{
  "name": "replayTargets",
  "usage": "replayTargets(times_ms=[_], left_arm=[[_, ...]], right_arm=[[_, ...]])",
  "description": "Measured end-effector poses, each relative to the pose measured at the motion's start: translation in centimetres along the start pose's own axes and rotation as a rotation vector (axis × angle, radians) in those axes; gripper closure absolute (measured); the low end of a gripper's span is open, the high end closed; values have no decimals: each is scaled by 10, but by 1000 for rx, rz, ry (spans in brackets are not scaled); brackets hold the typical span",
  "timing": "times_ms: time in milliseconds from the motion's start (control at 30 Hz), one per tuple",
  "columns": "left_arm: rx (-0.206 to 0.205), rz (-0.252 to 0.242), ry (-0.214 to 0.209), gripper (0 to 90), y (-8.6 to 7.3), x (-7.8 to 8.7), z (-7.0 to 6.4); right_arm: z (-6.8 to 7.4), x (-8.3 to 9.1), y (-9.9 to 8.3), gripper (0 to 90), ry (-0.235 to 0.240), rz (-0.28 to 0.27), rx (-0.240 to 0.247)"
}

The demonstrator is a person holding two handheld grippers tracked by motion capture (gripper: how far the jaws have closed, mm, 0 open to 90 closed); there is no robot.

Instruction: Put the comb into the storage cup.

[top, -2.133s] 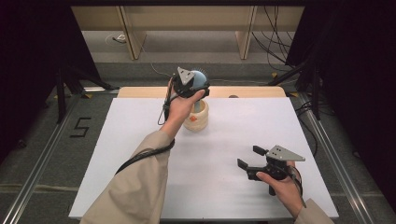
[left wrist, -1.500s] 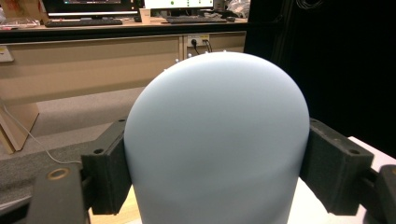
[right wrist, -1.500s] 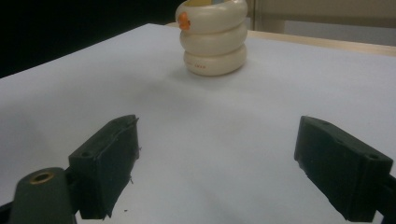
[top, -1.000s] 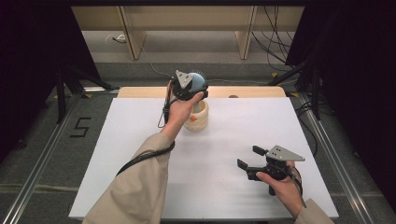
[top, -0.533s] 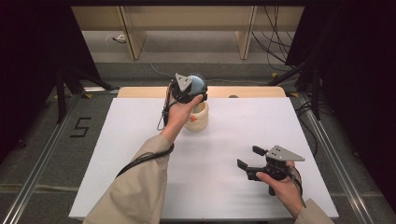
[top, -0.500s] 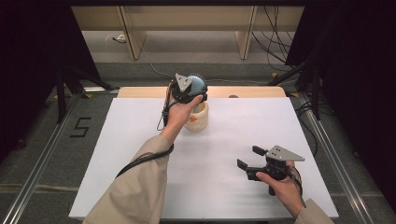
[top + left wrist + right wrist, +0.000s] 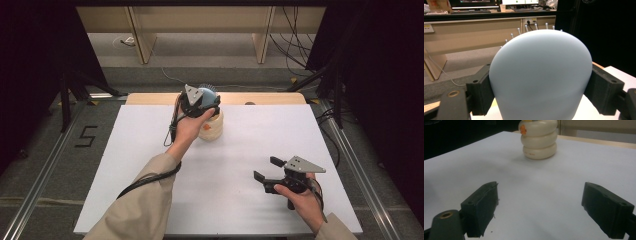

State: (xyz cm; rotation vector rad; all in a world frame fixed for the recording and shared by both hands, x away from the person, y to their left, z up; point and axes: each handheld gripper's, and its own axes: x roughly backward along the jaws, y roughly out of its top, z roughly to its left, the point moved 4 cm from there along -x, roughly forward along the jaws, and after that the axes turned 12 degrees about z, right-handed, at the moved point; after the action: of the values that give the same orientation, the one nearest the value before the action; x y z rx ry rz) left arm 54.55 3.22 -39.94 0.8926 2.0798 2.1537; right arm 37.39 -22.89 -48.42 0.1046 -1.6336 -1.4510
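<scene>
My right gripper rests low near the table's front right edge, its 2 jaws spread wide with nothing between them, aimed toward the cream ringed holder. Farther off, my left arm reaches forward, wrist raised; my left gripper clamps the pale blue brush just above that holder.

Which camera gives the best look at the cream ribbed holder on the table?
The right gripper view: the cream ribbed holder stands unobstructed beyond the open right tongs, three stacked rings and an orange mark visible. In the high view the left hand partly hides it. The left gripper view shows the pale blue brush.
</scene>
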Motion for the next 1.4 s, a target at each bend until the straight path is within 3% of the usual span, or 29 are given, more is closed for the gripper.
replayTargets(times_ms=[467, 933, 1167, 1400], left_arm=[[4, 50, 5, 167, -12, 19, 11], [8, 86, -11, 145, -17, 24, 18], [12, 95, -46, 45, -19, 25, 18], [7, 107, -40, 0, -22, 27, 23]], right_arm=[[0, -1, 0, 147, -2, -1, -2], [0, -1, 0, 147, -5, 0, -1], [-1, 0, 0, 144, -8, 1, -4], [-1, 0, 1, 142, -11, -2, -6]])
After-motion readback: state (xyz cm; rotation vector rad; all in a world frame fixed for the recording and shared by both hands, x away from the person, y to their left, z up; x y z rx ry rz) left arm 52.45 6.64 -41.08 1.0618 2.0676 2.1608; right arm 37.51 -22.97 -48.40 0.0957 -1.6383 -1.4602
